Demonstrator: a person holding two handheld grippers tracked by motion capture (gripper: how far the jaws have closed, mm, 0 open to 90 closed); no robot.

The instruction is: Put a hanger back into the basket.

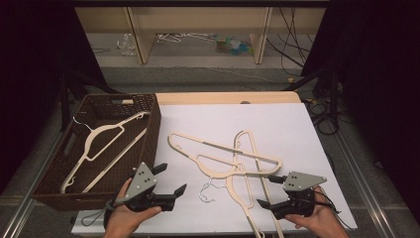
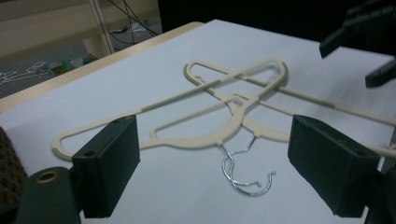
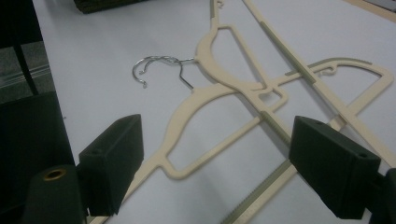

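Observation:
Two cream hangers lie crossed on the white table top, one (image 1: 218,145) slanting, the other (image 1: 233,182) running toward me. Their wire hooks (image 1: 208,191) rest together between my hands. A third cream hanger (image 1: 106,131) lies inside the brown woven basket (image 1: 154,124) at the left. My left gripper (image 1: 173,178) stands open beside the basket's near corner, nothing between its jaws; ahead of it are the hangers (image 2: 201,140) and hooks (image 2: 243,179). My right gripper (image 1: 266,190) is open too, just right of the hangers, above a hanger shoulder (image 3: 187,109).
A wooden table edge (image 1: 228,96) runs along the far side. Beyond it stand shelf legs (image 1: 141,39), with loose cables (image 1: 292,49) and small items on the floor. A dark frame (image 1: 64,94) stands left of the basket. My right gripper (image 2: 359,46) appears far off in the left gripper view.

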